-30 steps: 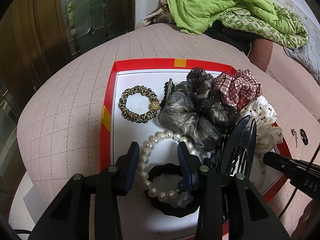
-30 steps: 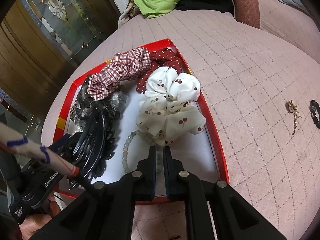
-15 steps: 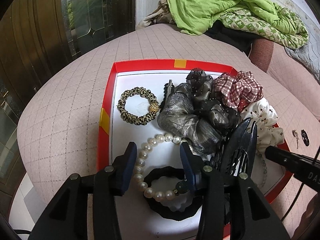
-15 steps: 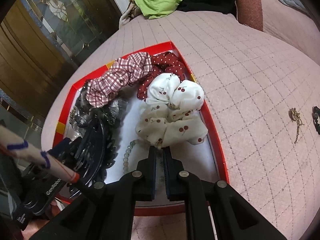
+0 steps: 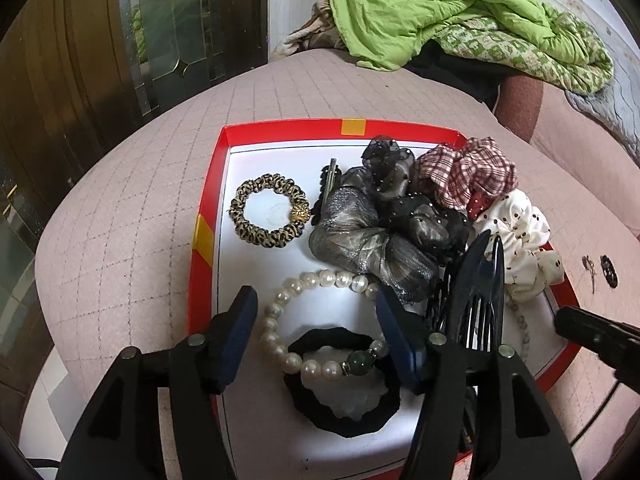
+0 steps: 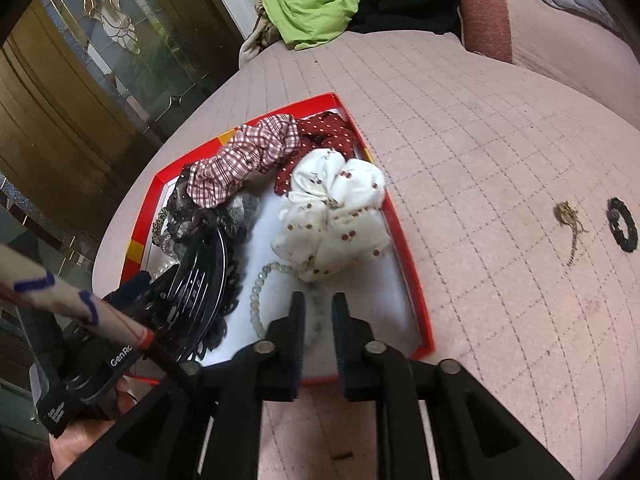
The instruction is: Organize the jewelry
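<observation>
In the left wrist view, the red tray (image 5: pixel 208 216) sits mid-frame on the pink quilted bed (image 5: pixel 132 208). At its upper left lies a leopard band (image 5: pixel 269 211); to the right a grey scrunchie (image 5: pixel 372 236), then a plaid scrunchie (image 5: pixel 466 172) and a white scrunchie (image 5: pixel 520 232) at the right edge. The left gripper (image 5: pixel 316 336) fills the lower middle, its jaws spread wide over a pearl bracelet (image 5: pixel 280 336) that rests partly on a black band (image 5: pixel 344 412); it holds nothing. Just right of it stands a black claw clip (image 5: pixel 476 296).

In the right wrist view, the tray (image 6: pixel 412 276) lies left of centre. The right gripper (image 6: pixel 319 316) at lower centre has its jaws slightly apart, holding nothing, above a pale bead bracelet (image 6: pixel 256 300). On the bed at far right lie a gold chain (image 6: pixel 570 224) and a black ring (image 6: pixel 621 225), well apart from the tray.
</observation>
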`<state>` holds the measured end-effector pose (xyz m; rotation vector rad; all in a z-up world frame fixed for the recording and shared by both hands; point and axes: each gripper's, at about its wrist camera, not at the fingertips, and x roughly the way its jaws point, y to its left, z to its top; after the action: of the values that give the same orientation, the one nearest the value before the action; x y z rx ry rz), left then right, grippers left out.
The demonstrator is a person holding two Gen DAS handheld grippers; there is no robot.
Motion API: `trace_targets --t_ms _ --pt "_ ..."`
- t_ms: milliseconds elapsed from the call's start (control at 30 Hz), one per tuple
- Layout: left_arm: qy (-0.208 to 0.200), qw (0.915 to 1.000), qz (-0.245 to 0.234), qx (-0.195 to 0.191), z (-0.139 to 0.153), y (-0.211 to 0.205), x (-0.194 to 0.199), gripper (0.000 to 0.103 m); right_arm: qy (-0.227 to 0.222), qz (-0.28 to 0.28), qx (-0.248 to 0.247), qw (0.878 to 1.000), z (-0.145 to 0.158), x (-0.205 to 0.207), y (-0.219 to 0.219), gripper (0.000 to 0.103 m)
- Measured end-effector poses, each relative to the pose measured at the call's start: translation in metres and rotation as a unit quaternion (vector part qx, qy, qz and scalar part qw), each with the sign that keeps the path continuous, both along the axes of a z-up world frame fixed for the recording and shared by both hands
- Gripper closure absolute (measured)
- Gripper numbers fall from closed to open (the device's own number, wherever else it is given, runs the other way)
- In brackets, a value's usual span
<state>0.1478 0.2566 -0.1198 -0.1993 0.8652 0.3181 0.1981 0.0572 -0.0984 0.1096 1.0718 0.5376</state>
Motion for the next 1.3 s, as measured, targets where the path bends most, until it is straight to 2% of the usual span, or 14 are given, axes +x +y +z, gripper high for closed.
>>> trace_targets --t_ms 167,200,500,633,667,700,833,867,900,967,1033,1100,1233,1300 --pt "-0.012 0.9998 -0.009 -0.009 0.004 -0.003 -0.004 0.039 -0.011 -0.008 0.007 1.0 0.012 -0.013 -0.02 0.081" --pt "-0.013 0.9998 -0.01 -0.005 0.006 -0.005 -0.006 0.038 -0.015 -0.008 0.008 1.0 0.015 -0.016 -0.025 0.078" --pt "-0.063 0.9972 -0.032 0.024 0.032 -0.029 -0.025 0.031 -0.054 -0.025 0.028 0.998 0.051 -0.043 -0.062 0.07" --pt "-0.078 0.9961 -0.017 0.039 0.052 -0.041 -0.044 0.031 -0.064 -0.029 0.032 0.997 0.059 -0.06 -0.074 0.068" --pt "-0.085 0.9953 -0.011 0.045 0.061 -0.046 -0.053 0.029 -0.066 -0.03 0.031 0.997 0.061 -0.065 -0.078 0.068" --pt "-0.089 0.9948 -0.009 0.049 0.067 -0.05 -0.059 0.022 -0.07 -0.033 0.032 0.996 0.064 -0.071 -0.081 0.068" --pt "-0.127 0.9901 -0.004 0.058 0.107 -0.069 -0.106 0.01 -0.088 -0.036 0.024 0.995 0.081 -0.099 -0.091 0.067" --pt "-0.125 0.9905 -0.004 0.058 0.117 -0.073 -0.118 0.007 -0.097 -0.036 0.021 0.994 0.087 -0.108 -0.094 0.064" --pt "-0.123 0.9908 -0.008 0.056 0.124 -0.076 -0.127 0.006 -0.105 -0.037 0.018 0.994 0.092 -0.115 -0.095 0.057" --pt "-0.136 0.9875 -0.013 0.079 0.144 -0.084 -0.152 0.0 -0.122 -0.04 0.011 0.992 0.105 -0.133 -0.101 0.045" --pt "-0.141 0.9849 -0.013 0.1 0.155 -0.089 -0.171 0.0 -0.147 -0.044 0.017 0.988 0.12 -0.154 -0.107 0.037" --pt "-0.124 0.9874 -0.01 0.097 0.158 -0.091 -0.183 0.0 -0.164 -0.043 0.019 0.985 0.127 -0.17 -0.107 0.028" --pt "-0.078 0.9949 -0.013 0.063 0.15 -0.088 -0.197 0.0 -0.204 -0.04 -0.009 0.978 0.135 -0.198 -0.095 0.024" --pt "-0.072 0.9947 -0.012 0.072 0.145 -0.091 -0.202 0.0 -0.23 -0.041 -0.033 0.972 0.138 -0.209 -0.087 0.018"
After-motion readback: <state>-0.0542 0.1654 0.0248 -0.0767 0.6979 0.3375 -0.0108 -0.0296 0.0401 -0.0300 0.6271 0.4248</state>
